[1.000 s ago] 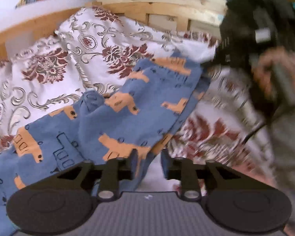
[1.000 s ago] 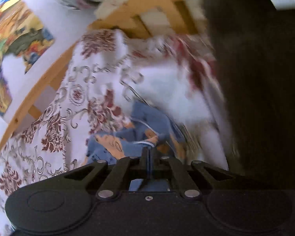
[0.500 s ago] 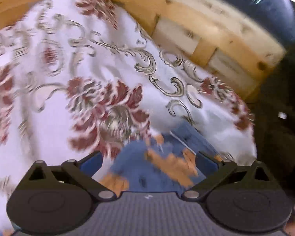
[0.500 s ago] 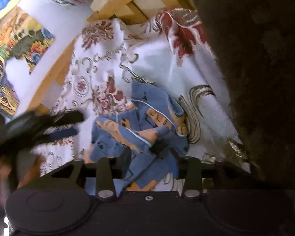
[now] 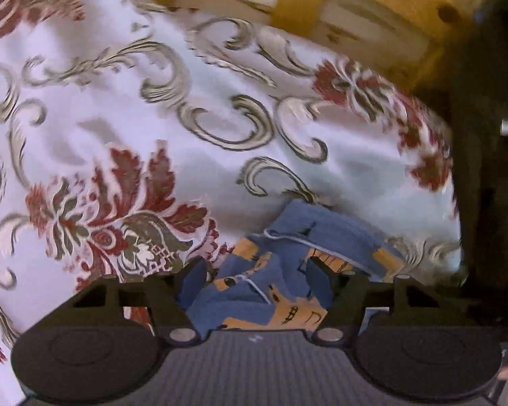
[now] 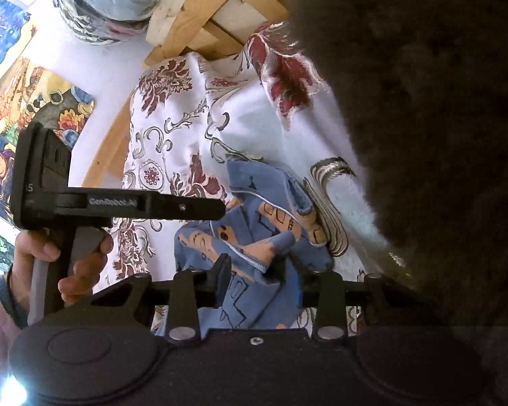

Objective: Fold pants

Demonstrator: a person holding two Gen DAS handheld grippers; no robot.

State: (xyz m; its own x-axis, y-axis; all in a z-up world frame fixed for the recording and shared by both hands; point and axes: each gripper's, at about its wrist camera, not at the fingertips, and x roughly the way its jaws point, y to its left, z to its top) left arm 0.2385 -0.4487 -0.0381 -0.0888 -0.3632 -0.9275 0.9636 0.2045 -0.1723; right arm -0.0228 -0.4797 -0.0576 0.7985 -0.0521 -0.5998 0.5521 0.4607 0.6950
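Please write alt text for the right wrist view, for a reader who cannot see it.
Blue pants with orange prints lie bunched on a floral bedspread, between the open fingers of the right tool. At left, a hand holds the left tool; a wooden frame stands behind.

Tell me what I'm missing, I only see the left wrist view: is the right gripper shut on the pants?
Observer: No. The right gripper is open, with its fingers on either side of the bunched pants.
Operator: How does my left gripper look from there?
Observer: It's side-on. The left gripper points at the pants' left edge, and a hand grips its handle.
Operator: Anything near the bed frame I can't see?
Observer: Yes, a plastic-wrapped bundle shows beside the wooden frame, at the top of the right wrist view.
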